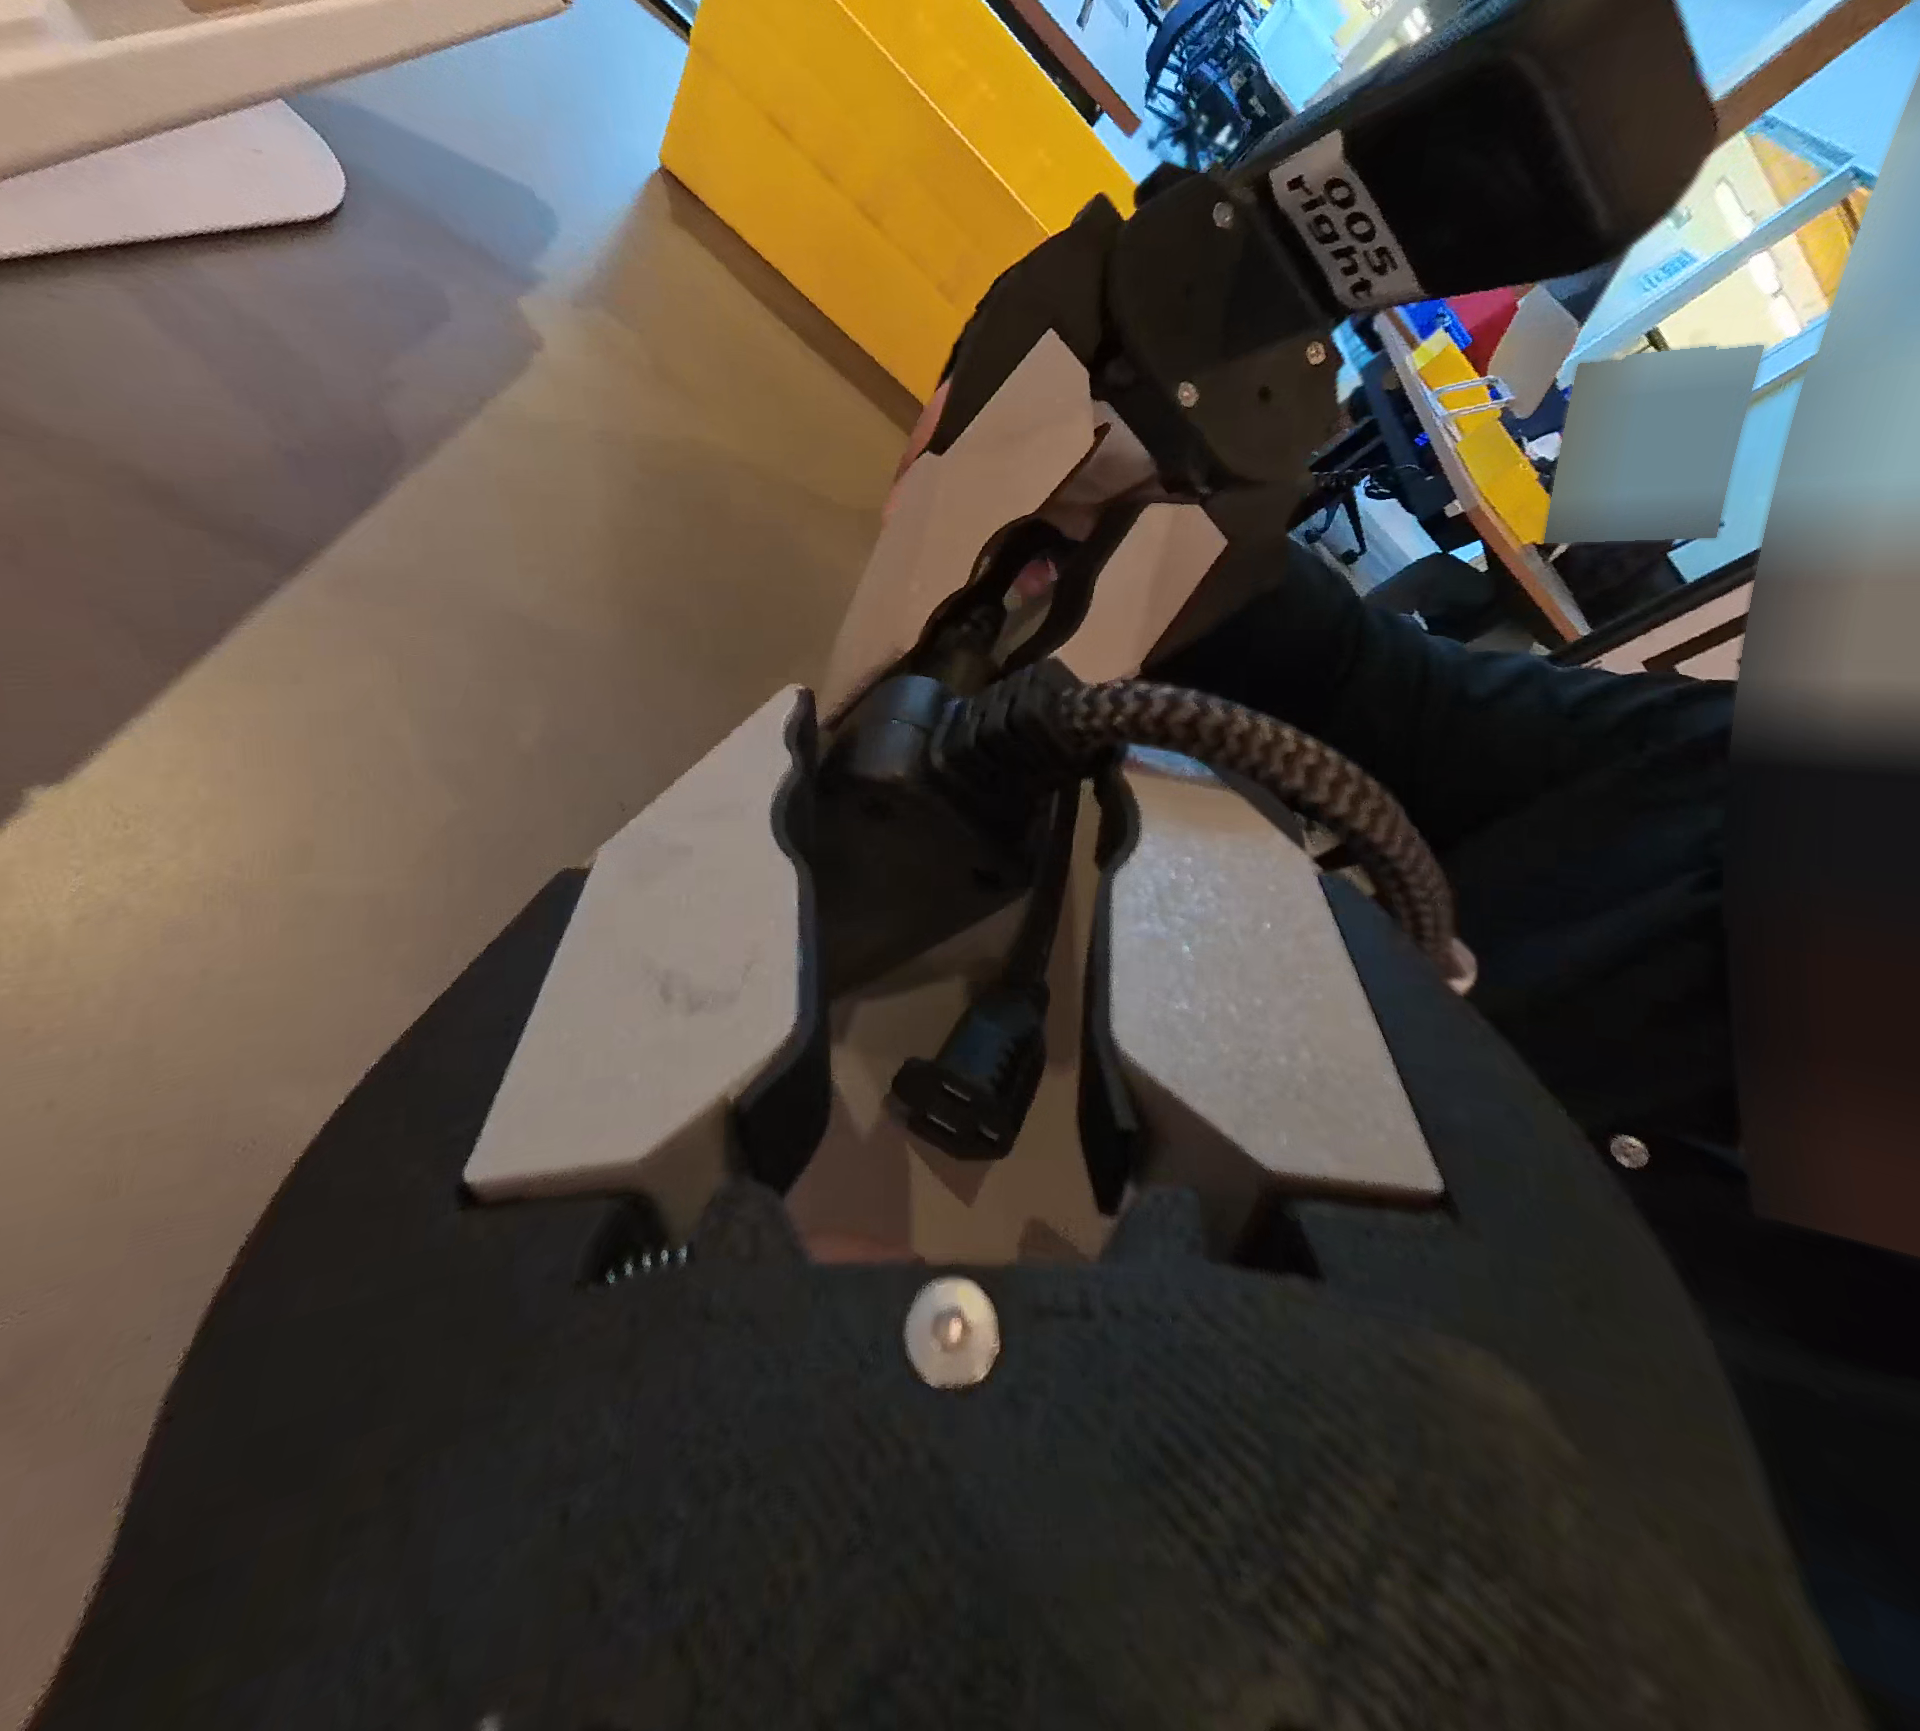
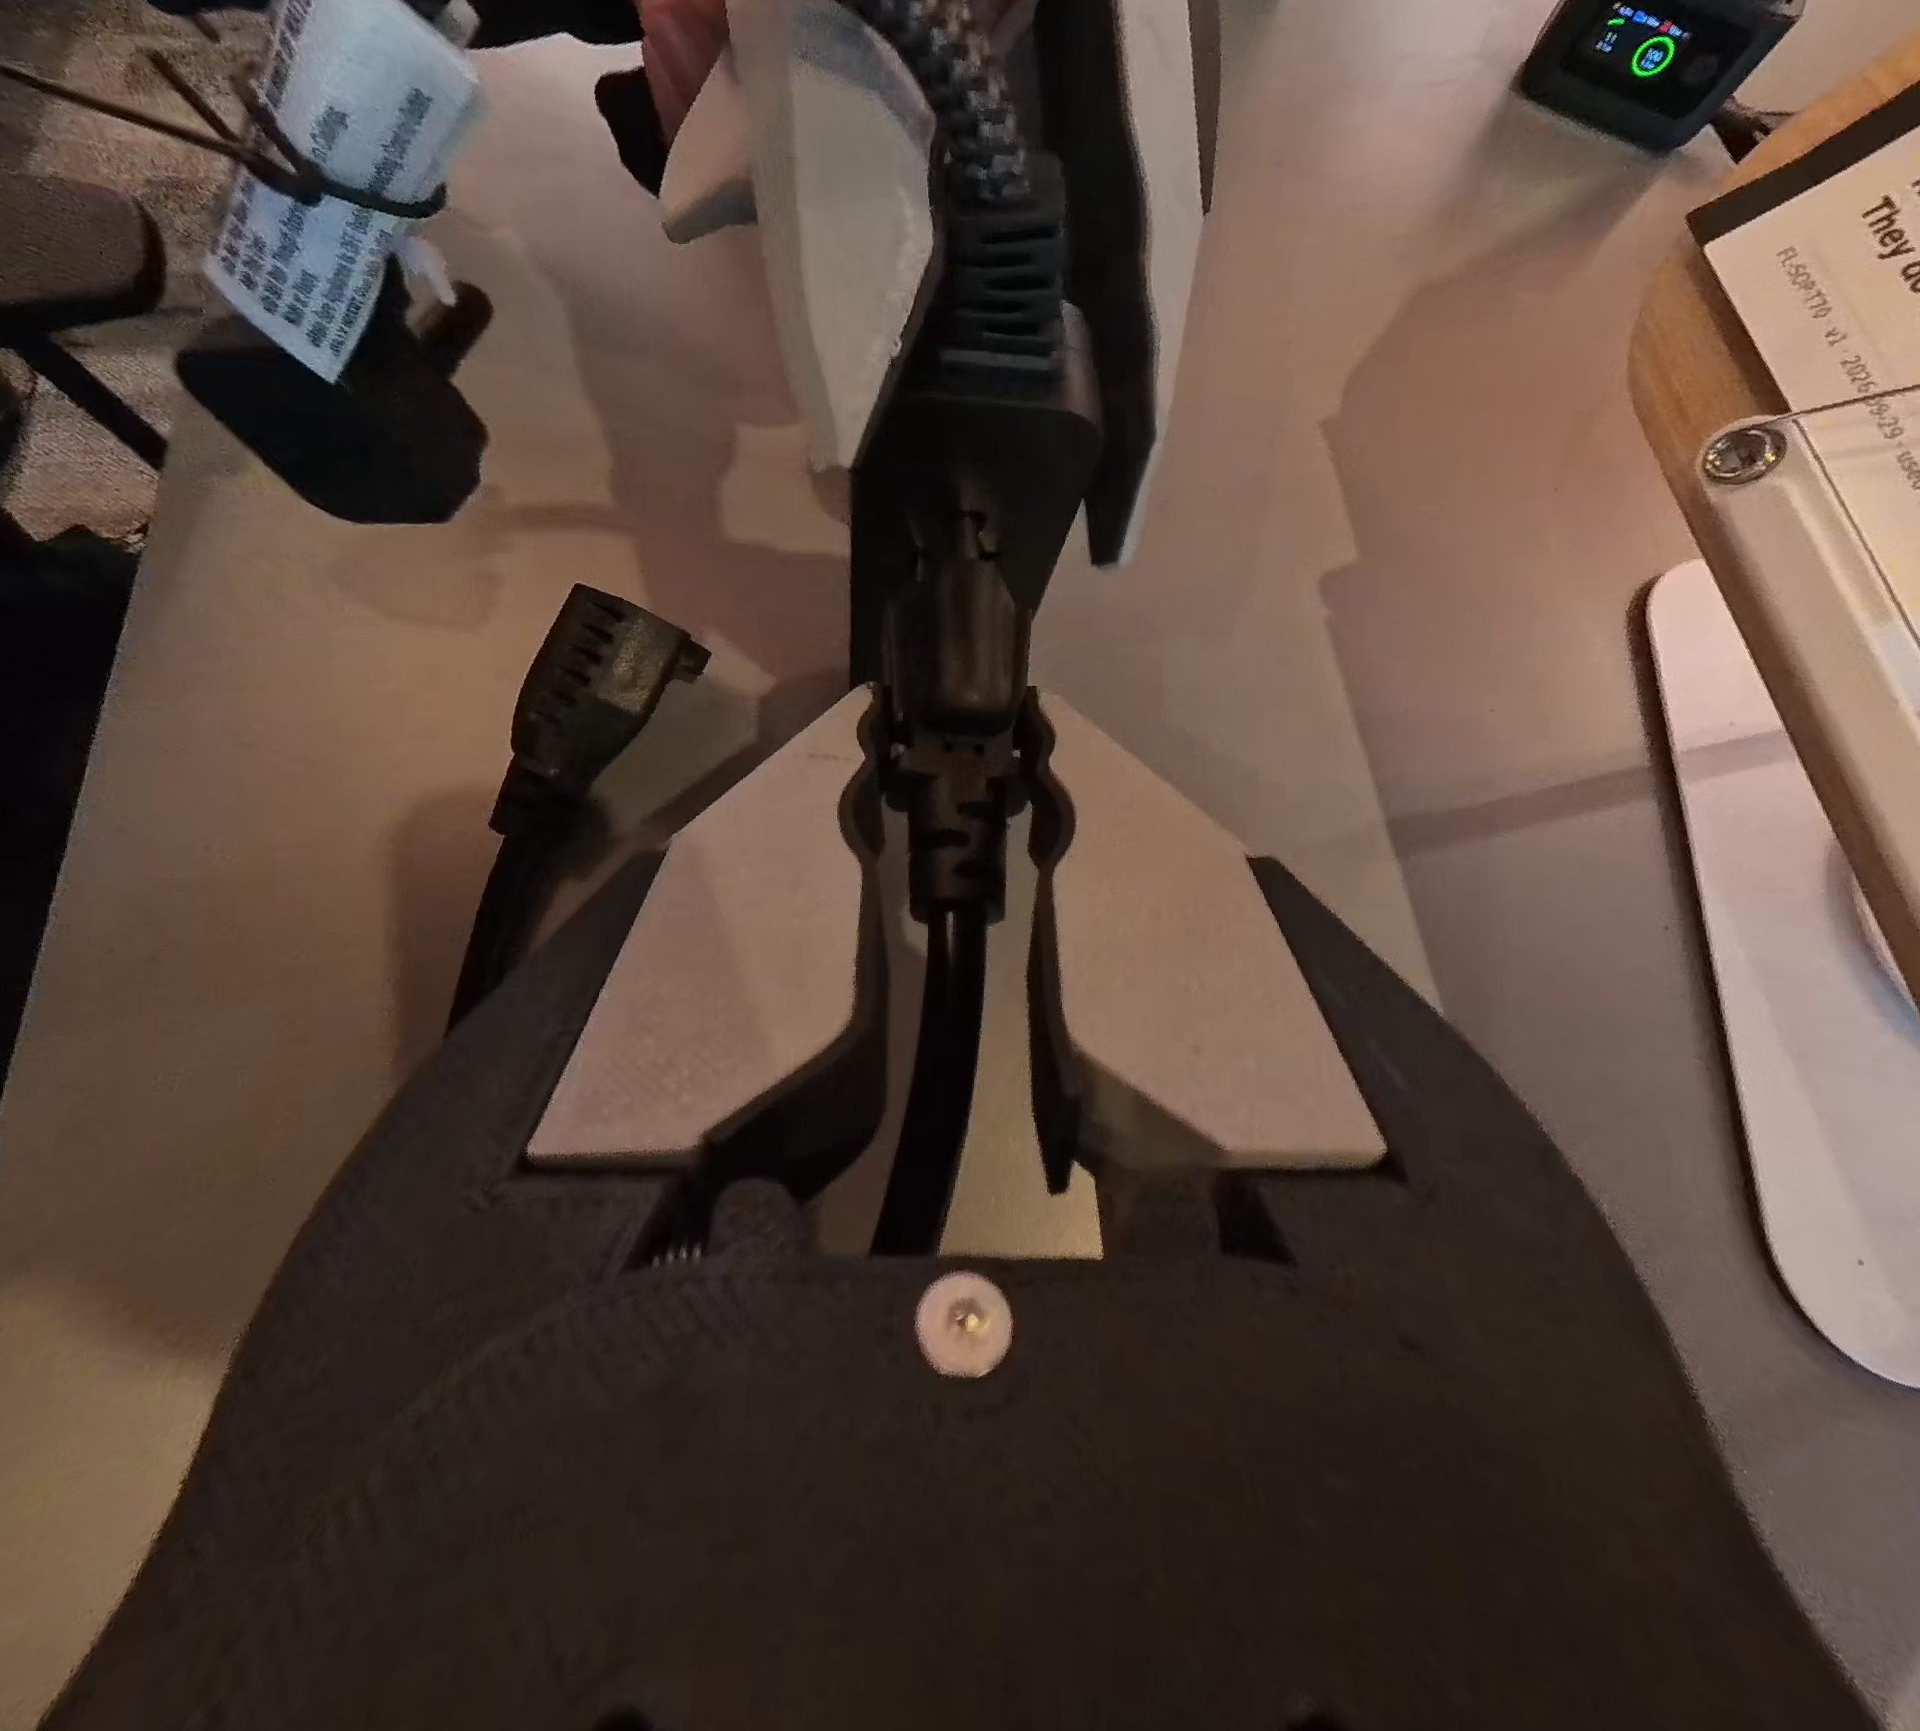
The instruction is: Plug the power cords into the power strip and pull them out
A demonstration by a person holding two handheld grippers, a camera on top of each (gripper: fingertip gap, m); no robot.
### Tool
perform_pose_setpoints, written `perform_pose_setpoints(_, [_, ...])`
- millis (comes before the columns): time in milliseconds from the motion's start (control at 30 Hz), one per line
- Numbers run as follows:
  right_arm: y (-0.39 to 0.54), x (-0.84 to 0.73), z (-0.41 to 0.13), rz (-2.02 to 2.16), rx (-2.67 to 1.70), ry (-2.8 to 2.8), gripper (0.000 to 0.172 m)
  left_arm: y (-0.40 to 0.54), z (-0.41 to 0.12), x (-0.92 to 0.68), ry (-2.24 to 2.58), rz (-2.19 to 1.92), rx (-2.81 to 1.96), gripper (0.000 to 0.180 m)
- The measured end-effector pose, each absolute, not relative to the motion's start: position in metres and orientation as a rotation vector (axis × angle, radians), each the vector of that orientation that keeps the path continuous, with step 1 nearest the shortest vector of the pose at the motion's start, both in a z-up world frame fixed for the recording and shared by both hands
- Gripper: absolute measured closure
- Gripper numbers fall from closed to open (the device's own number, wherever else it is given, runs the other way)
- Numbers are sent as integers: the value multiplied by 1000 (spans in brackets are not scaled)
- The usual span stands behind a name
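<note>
**Left wrist view.** The power strip (image 1: 914, 850) is seen at the centre of the frame, lifted off the counter (image 1: 416, 642) between the fingers of the left gripper (image 1: 956, 746). The jaws are spread about as wide as the strip's body. The finger on the frame's left is laid against it, while contact on the other side is partly hidden by a thin cord running down to a loose cord end (image 1: 977, 1089). If that hold is not firm, the strip could be dragged along or twisted when the plug is pushed or pulled. The stiff braided cord (image 1: 1247, 746), arching to the right, could add to that twist. The right gripper (image 1: 1018, 611) comes in from the upper right and meets the strip's far end.

**Right wrist view.** The right gripper (image 2: 956, 725) is drawn nearly together on a black plug (image 2: 956, 642) at the frame's centre, with both pads pressed on its ribbed neck. The plug's nose is at the strip's (image 2: 966, 476) end face. Whether it is fully seated cannot be told. A pull taken off-axis could bend the prongs or let the pads slide down the neck — the grip sits low on a narrow part. The strip is flanked by the left gripper's (image 2: 966, 497) fingers just above. A second plug (image 2: 603, 673) lies on the counter (image 2: 1351, 746) at centre left, and its cord could be snagged.
</note>
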State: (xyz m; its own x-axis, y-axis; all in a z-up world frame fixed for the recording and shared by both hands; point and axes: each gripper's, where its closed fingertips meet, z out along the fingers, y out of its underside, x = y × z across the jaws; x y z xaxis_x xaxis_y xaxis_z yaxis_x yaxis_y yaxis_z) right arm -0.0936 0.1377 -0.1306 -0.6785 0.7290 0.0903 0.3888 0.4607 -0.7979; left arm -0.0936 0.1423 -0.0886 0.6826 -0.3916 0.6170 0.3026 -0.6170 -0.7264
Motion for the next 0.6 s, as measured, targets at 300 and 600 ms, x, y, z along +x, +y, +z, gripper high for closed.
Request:
perform_pose_setpoints(300, [137,-95,-131,1088,-947,-2284,150,131,-106,-90,221,-958,-2069,95])
perform_pose_setpoints(600, [135,-95,-131,1116,-943,-2284,150,119,-134,-111,588,-448,-2143,102])
